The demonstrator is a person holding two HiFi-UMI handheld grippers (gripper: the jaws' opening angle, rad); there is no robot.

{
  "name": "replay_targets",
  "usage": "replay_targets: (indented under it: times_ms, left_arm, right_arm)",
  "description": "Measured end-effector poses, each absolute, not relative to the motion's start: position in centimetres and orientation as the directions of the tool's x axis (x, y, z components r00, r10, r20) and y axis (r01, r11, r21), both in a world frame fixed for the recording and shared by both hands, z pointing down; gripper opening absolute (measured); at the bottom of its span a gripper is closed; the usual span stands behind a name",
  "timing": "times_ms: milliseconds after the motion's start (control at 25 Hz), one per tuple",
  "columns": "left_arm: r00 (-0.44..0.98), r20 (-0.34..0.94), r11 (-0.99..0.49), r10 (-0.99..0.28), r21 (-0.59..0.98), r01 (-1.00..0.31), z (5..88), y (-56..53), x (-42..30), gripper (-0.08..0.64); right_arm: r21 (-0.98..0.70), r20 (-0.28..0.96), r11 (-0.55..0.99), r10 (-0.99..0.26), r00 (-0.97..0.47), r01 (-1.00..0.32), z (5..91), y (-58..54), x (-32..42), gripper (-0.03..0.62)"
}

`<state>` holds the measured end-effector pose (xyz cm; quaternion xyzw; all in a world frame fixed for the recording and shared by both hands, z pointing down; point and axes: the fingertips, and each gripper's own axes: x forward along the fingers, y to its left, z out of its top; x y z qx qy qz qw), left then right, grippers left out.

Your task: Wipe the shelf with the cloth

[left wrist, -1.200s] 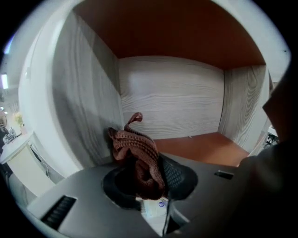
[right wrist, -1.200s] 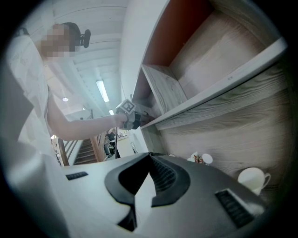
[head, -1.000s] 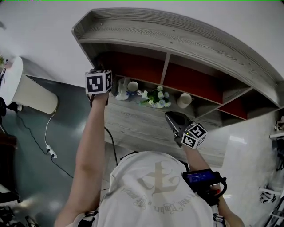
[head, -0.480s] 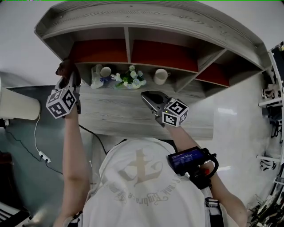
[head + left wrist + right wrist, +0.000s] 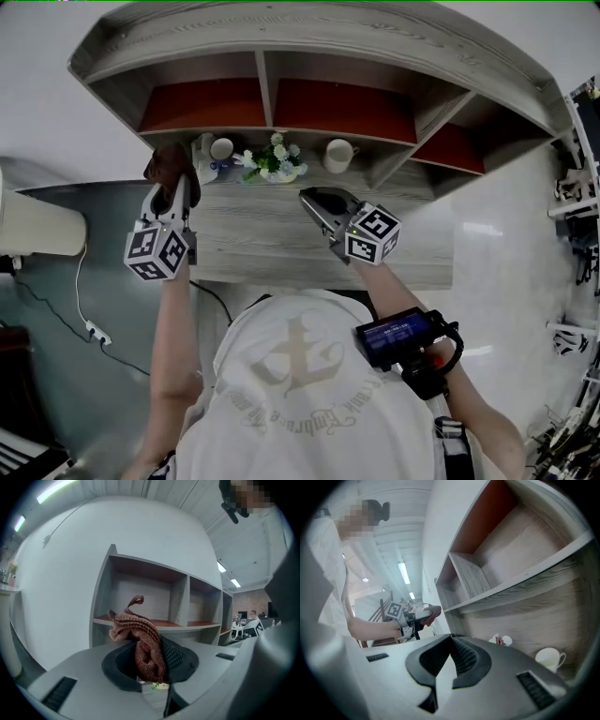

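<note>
Two cups (image 5: 338, 155), flowers (image 5: 274, 161), perhaps jug (image 5: 202, 157); left claw (image 5: 152, 662) clamps cloth (image 5: 136, 630).

Shelf (image 5: 309, 37) at back of tabletop (image 5: 253, 248), against wall; compartments side by side in upper row. Under lowest board, on tabletop, left to right: cup (image 5: 222, 149), flowers (image 5: 275, 161), mug (image 5: 337, 155). Cloth (image 5: 171, 165) between jaws of left gripper (image 5: 173, 187), at shelf's left end, left of cup; contact with shelf unclear. Right gripper (image 5: 319, 200) over tabletop, before mug, well right of cloth.
</note>
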<state>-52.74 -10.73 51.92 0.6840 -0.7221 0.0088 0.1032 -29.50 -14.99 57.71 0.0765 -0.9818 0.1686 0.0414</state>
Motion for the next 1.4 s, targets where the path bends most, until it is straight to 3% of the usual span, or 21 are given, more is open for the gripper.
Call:
replay_targets:
  times_ms: [360,680,1400]
  left_arm:
    - [0.086,0.155,-0.056,-0.984,0.19,-0.98,55.1,-8.9,-45.4,0.092]
    - [0.177,0.223,-0.128,-0.959,0.219,-0.967,59.3,-6.7,-40.4,0.092]
    - [0.155,0.28,-0.101,-0.947,0.201,-0.974,60.7,-5.4,-39.3,0.094]
  right_arm:
    - [-0.295,0.106,0.939,-0.154,-0.982,-0.179,57.7,-14.3,-27.6,0.004]
    - [-0.298,0.11,0.936,-0.16,-0.981,-0.186,58.2,-14.1,-27.0,0.003]
    - [-0.317,0.127,0.935,-0.127,-0.984,-0.161,58.9,-13.0,-26.9,0.004]
